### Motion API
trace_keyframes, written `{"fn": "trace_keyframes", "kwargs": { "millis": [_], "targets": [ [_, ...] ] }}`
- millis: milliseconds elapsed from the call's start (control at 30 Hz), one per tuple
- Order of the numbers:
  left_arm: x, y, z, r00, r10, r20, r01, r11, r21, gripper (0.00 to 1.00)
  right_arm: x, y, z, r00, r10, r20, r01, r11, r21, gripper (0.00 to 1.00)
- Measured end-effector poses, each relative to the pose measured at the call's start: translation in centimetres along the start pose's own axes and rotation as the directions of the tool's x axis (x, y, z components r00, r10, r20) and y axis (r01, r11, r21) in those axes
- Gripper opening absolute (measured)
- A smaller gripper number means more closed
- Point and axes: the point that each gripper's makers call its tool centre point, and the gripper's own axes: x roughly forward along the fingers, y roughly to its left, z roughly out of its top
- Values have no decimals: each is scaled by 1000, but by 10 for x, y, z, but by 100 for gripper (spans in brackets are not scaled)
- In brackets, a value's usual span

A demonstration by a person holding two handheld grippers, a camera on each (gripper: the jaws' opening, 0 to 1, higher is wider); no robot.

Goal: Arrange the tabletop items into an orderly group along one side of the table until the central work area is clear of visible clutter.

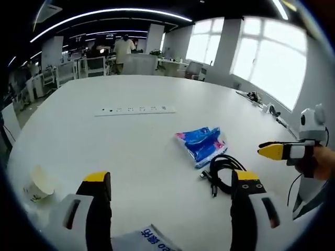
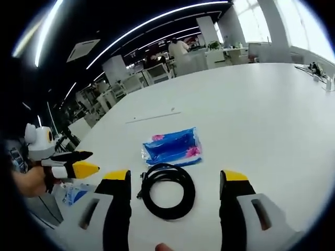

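Bench [image 1: 131, 141] first: a broad white surface, mostly bare, with a flat strip of sockets [image 1: 135, 110] set into its middle; treat that as fixed and work around it. Next in size, the blue and pink packet [image 1: 201, 145] lies in the open central area, and the coiled black cable [image 2: 167, 189] sits just beside it on your side, the two near but, as far as I can tell, not overlapping; a paper cup [image 1: 37, 184] lies tipped on its side near the bench edge to your left, and a blue-printed white wrapper [image 1: 149, 240] rests at the near edge under your left tool [image 1: 172, 183].

Your right tool [image 2: 175, 180] hangs over the cable with its jaws spread wide, the coil lying between them and nothing clamped; your left tool is likewise spread and empty, held above the near edge.

My reading is that the cable is the step in hand. To take it well, lower the right tool so one jaw goes inside the ring and the other outside, pinching several turns together; a grip on a single strand would likely let the coil unwind and drag its plug ends across the bench. Lift cleanly before carrying it toward the edge where the cup and wrapper already lie; keep clear of the packet, which looks light and would probably slide if nudged.
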Motion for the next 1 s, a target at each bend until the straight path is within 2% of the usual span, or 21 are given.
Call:
{"fn": "trace_keyframes", "kwargs": {
  "millis": [200,267,333,433,567,633,700,767,833,1000],
  "targets": [
    [-8,3,-7,1000,-12,-11,13,999,33,97,2,4,-2,1000,12,-22,-13,1000,-18,65],
    [-14,9,-11,1000,-5,-11,5,999,40,97,2,11,-5,999,24,-36,-26,997,-72,64],
    [-23,20,-18,1000,18,-18,-17,1000,25,97,3,16,-9,998,36,-43,-40,997,-73,64],
    [-38,35,-25,999,48,-8,-48,998,-29,97,6,28,-15,996,68,-60,-72,995,-71,65],
    [-61,56,-38,996,92,-17,-92,995,-28,97,9,47,-26,989,115,-95,-124,988,-92,65],
    [-74,67,-49,992,119,-39,-120,992,-28,97,9,59,-32,984,143,-107,-153,984,-94,65],
    [-89,74,-57,990,132,-50,-135,990,-40,97,10,68,-38,978,166,-125,-178,980,-92,64],
    [-104,79,-61,991,131,-27,-132,989,-64,98,12,75,-42,972,186,-140,-200,976,-90,64],
    [-119,86,-72,987,153,-57,-156,986,-56,98,12,81,-44,968,201,-153,-217,971,-99,64],
    [-145,100,-88,979,194,-70,-199,977,-72,96,14,96,-52,955,236,-181,-257,960,-109,63]
  ]
}}
